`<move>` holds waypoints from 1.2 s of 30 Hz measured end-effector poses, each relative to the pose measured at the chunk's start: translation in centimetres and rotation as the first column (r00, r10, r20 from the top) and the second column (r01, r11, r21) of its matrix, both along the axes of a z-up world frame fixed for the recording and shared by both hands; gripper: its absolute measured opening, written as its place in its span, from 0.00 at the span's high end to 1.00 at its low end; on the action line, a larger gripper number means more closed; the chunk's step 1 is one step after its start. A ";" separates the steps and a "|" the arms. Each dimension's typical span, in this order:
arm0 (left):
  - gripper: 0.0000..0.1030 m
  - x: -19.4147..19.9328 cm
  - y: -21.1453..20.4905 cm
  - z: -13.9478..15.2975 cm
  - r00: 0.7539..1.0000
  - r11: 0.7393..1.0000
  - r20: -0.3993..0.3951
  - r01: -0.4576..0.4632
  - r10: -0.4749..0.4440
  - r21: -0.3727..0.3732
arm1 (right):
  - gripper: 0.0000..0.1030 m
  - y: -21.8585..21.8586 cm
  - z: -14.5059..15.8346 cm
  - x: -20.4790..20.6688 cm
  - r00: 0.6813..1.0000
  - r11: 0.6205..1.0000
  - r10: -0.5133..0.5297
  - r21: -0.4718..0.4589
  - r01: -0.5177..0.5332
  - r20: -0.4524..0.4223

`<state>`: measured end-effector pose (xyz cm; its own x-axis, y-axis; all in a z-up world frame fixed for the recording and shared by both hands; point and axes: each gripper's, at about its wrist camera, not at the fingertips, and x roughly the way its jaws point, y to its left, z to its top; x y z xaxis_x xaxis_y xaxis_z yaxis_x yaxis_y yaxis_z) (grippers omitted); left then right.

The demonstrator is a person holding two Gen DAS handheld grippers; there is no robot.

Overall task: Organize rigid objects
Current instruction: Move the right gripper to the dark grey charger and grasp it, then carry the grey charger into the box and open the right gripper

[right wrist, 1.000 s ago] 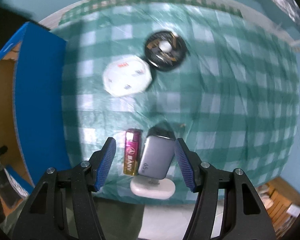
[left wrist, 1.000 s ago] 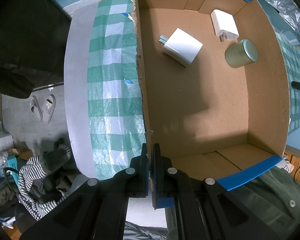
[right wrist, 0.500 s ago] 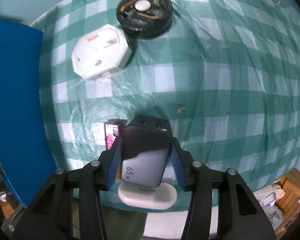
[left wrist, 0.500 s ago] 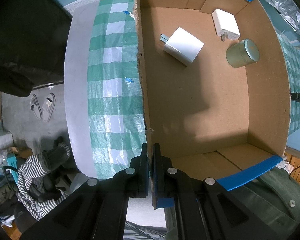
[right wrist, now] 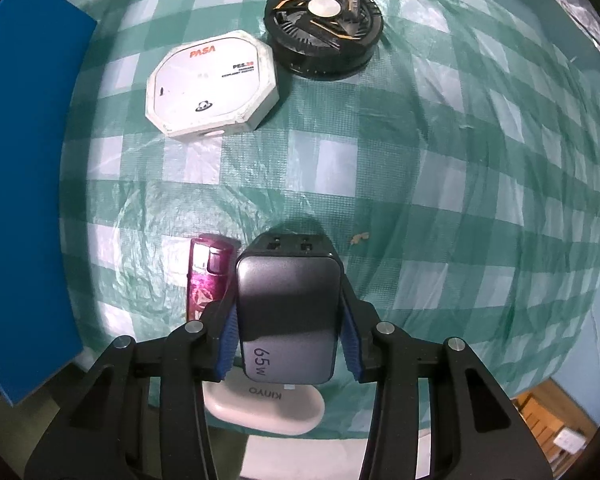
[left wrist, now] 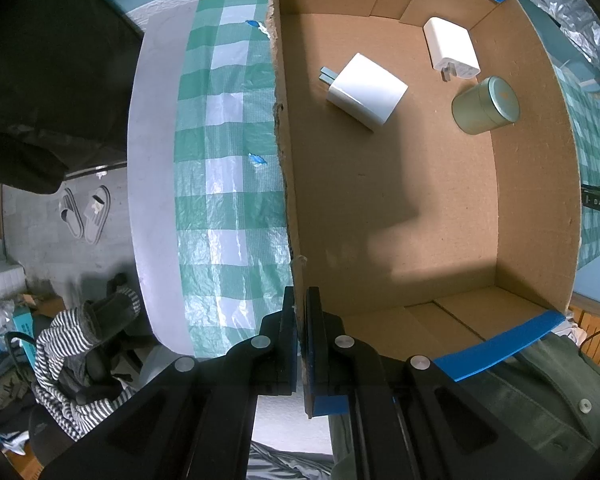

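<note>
one white oval puck [right wrist: 262, 412] sits half hidden under the right gripper [right wrist: 286, 342], its jaws just closing, now pinching the grey 65w charger block [right wrist: 286, 312]; the pink lighter [right wrist: 208, 276] lies just left; the left gripper [left wrist: 300, 344] clamps the cardboard box wall [left wrist: 286, 184].

Our table [right wrist: 440, 184] under green-checked cloth

On it we see a cardboard box [left wrist: 532, 200] by one edge, a white octagonal case [right wrist: 212, 84], black fan [right wrist: 324, 28], pink lighter [right wrist: 208, 280], grey charger [right wrist: 288, 308], white oval pad [right wrist: 264, 412].

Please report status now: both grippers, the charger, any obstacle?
Left gripper shut on cardboard box wall. Right gripper jaws closing on grey charger. Pink lighter close beside.
</note>
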<state>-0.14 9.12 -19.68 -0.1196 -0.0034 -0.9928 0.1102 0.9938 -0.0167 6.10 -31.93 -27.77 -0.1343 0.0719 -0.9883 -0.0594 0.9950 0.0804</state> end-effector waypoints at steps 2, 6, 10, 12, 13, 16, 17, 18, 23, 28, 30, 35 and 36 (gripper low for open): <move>0.97 0.0 0.0 0.0 1.000 1.000 0.000 0.001 -0.001 0.000 | 0.61 0.0 0.4 0.1 1.000 1.000 -0.011 0.002 0.011 0.005; 0.97 0.0 0.0 0.0 1.000 1.000 -0.001 0.001 -0.001 0.001 | 0.61 0.5 1.3 0.8 1.000 1.000 -0.015 0.020 0.015 0.019; 0.97 0.0 0.1 0.0 1.000 1.000 0.000 0.002 -0.002 0.000 | 0.61 0.5 2.7 0.9 1.000 1.000 -0.003 0.029 0.002 0.031; 0.97 0.0 0.1 0.0 1.000 1.000 0.000 0.001 -0.001 0.001 | 0.61 0.9 3.6 1.0 0.999 0.999 0.009 0.035 -0.010 0.041; 0.97 0.0 0.1 0.0 1.000 1.000 0.000 0.001 -0.001 0.001 | 0.61 1.0 4.3 1.4 0.999 0.999 0.014 0.038 -0.016 0.045; 0.97 0.0 0.1 0.0 1.000 1.000 0.000 0.001 -0.001 0.001 | 0.61 1.7 6.1 1.7 0.998 0.999 0.033 0.040 -0.036 0.062; 0.97 0.0 0.1 0.0 1.000 1.000 -0.001 0.001 -0.001 0.000 | 0.61 2.0 6.7 1.9 0.997 0.998 0.039 0.045 -0.042 0.068; 0.97 0.0 0.1 0.0 1.000 1.000 0.000 0.001 -0.001 0.000 | 0.61 2.4 7.3 2.1 0.996 0.998 0.045 0.050 -0.049 0.076; 0.97 0.1 0.1 0.0 1.000 1.000 -0.001 -0.001 0.001 -0.002 | 0.61 4.5 9.4 2.3 0.990 0.994 0.082 0.064 -0.090 0.116; 0.97 0.2 0.1 0.0 1.000 1.000 -0.002 -0.001 0.001 -0.003 | 0.61 6.7 11.3 3.5 0.981 0.987 0.134 0.074 -0.145 0.139; 0.97 0.1 0.1 0.0 1.000 1.000 -0.002 -0.001 0.001 -0.003 | 0.61 7.9 12.0 3.9 0.976 0.982 0.157 0.084 -0.171 0.153; 0.97 0.1 -0.1 -0.1 1.000 1.000 -0.003 0.002 -0.002 -0.004 | 0.61 10.2 13.6 4.4 0.964 0.968 0.200 0.120 -0.222 0.174; 0.97 0.1 -0.1 -0.1 1.000 1.000 -0.003 0.001 -0.001 -0.004 | 0.61 10.9 14.0 4.5 0.960 0.963 0.214 0.126 -0.238 0.180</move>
<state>-0.02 9.00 -19.77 -0.1223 -0.0077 -0.9925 0.1115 0.9935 -0.0214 10.62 -21.01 -13.77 -0.0016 0.2028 -0.9792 -0.3057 0.9322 0.1936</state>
